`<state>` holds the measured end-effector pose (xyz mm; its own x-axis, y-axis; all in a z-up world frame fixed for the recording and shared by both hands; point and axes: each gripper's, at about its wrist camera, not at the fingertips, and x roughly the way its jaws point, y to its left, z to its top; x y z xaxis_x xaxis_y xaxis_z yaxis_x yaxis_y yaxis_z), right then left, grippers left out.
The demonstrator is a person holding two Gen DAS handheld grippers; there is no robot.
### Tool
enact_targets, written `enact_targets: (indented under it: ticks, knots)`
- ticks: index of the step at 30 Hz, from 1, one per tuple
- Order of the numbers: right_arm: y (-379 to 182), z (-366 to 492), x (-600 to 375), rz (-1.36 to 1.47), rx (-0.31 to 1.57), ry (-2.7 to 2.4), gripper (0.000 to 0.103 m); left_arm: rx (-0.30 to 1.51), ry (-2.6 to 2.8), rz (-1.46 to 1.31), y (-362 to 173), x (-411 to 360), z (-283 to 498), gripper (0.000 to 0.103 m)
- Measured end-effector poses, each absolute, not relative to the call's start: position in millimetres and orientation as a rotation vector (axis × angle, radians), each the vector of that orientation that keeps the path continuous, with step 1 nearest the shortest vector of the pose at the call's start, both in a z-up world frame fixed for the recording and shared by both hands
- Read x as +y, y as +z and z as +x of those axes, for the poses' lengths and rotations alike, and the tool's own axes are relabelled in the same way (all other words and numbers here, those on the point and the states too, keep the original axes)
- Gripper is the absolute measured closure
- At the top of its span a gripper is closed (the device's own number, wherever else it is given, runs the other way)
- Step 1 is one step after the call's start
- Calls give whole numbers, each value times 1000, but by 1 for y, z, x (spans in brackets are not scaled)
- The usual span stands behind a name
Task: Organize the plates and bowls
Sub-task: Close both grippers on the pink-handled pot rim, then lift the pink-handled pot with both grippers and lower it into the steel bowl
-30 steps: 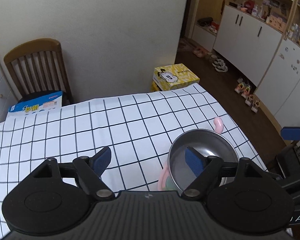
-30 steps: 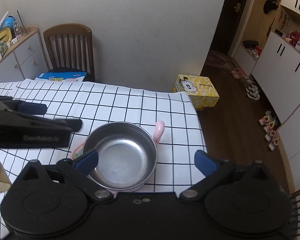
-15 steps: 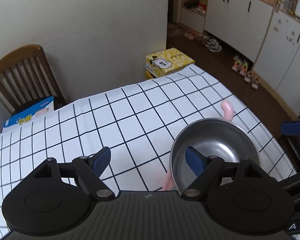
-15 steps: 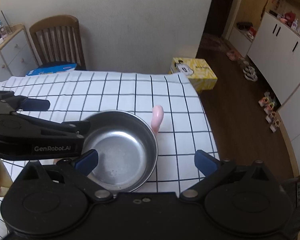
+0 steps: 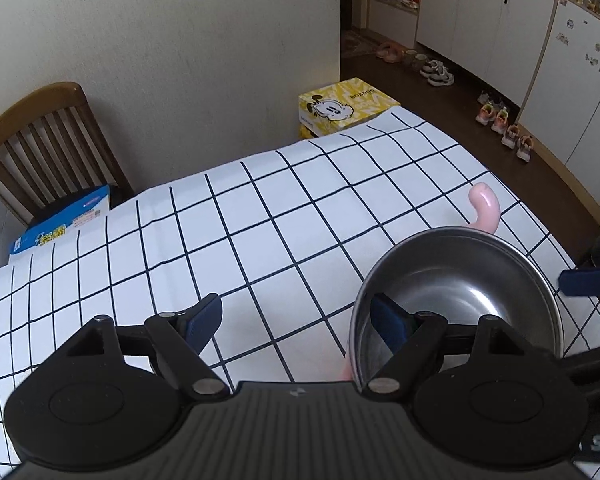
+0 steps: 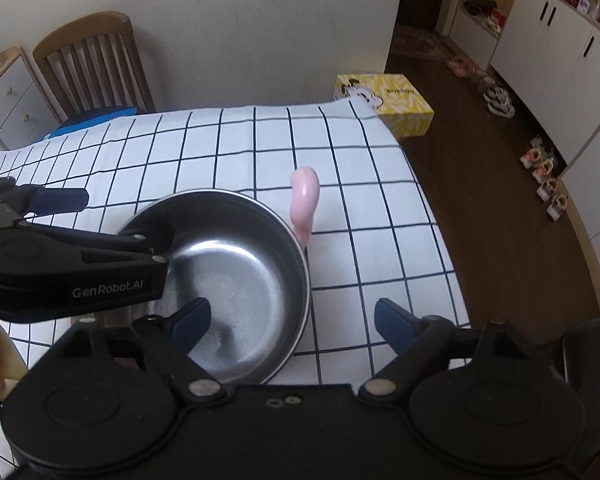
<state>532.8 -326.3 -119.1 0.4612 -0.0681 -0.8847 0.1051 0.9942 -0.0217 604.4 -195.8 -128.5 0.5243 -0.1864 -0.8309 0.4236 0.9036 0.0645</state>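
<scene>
A steel bowl (image 5: 472,280) (image 6: 240,264) sits on a pink dish whose curved pink handle (image 5: 486,208) (image 6: 305,196) sticks out behind it, near the right end of the checked tablecloth (image 5: 220,240). My left gripper (image 5: 296,314) is open and straddles the bowl's left rim, one finger inside and one outside over the cloth. My right gripper (image 6: 292,314) straddles the right rim; its jaws are closing, with the rim between them, and the pads are not pressing on it.
A wooden chair (image 5: 48,136) with a blue box (image 5: 60,220) on its seat stands at the table's far left. A yellow box (image 5: 346,104) lies on the floor past the far corner. The table edge (image 6: 432,216) runs close to the bowl's right.
Both grippers have come down closer to the bowl, which now looks larger in both views. The right gripper's fingers stand narrower than before. The bowl has not moved.
</scene>
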Motion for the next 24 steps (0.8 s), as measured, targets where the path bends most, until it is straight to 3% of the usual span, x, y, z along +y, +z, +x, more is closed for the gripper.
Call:
enact_targets:
  ticks: [1,4,8,10,15,21,24]
  knots:
    - [-121,534,-327,45,1093,-108,27,954,-372,272,-129,-196,605,22]
    - [-124,535,-330,67,1108,-113,34,973,-382,261,-131,-196,606,32]
    - [-128,535,-332,78,1121,-116,50,984,-406,252,-130,-199,603,51]
    - [-128,535,-331,80,1122,-121,57,1002,-426,245,-129,-203,602,69]
    - [-126,536,-333,88,1123,-128,72,1026,-433,250,-129,-210,597,86]
    - [-123,535,-333,91,1114,-128,93,1021,-420,252,-127,-211,592,93]
    - [-120,535,-331,94,1109,-136,95,1021,-416,238,-125,-208,590,95]
